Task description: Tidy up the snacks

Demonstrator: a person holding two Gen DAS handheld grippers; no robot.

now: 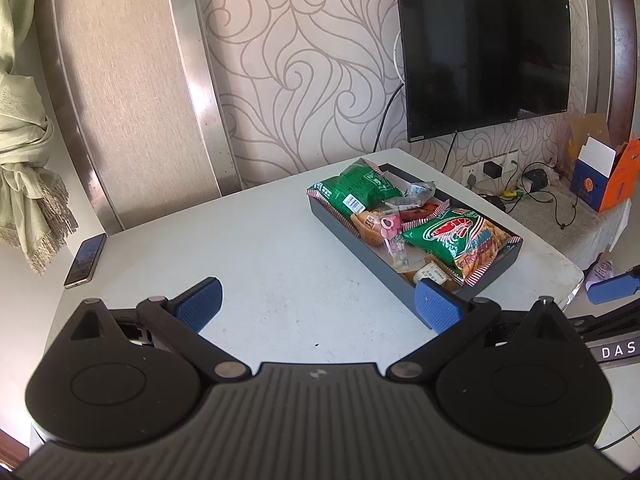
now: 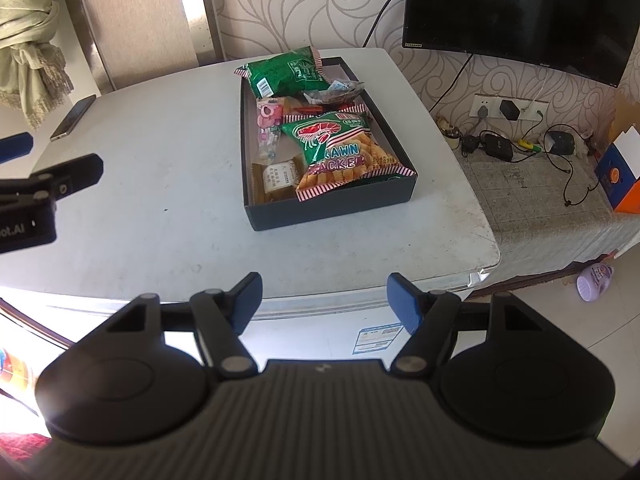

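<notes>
Judging from how things lie, the snacks are already gathered in the dark box point(image 2: 332, 204), which sits on the counter point(image 2: 160, 184) toward its far right part; little or nothing of the task is left loose outside it.

Farthest to the left of the box, a phone point(image 1: 86, 261) is seen at the counter's edge, well apart from it. It could be knocked off if the left hand-held gripper point(image 1: 320, 306) is swung wide on its way across. That gripper is held open over the counter's near edge, to the left of the box, with nothing between its pads.

At the box's far end, a green packet point(image 2: 286, 72) is laid partly over the rim. It could be tipped out onto the counter if a neighbouring packet is pushed against it.

Nearer, inside the box, the prawn cracker bag point(image 2: 340, 152) is propped on the other snacks, with one corner reaching the right wall. Being puffed and slippery, it would probably slide or be crushed if squeezed hard. A pink-topped sweet point(image 2: 267, 120) and a small wrapped cake point(image 2: 276, 180) lie beside it and could be dragged along.

On the near side of the box, the right hand-held gripper point(image 2: 322, 306) is held open and empty, pointed steeply down. The light box might be shoved toward the counter's right edge if it is nudged from there.
</notes>
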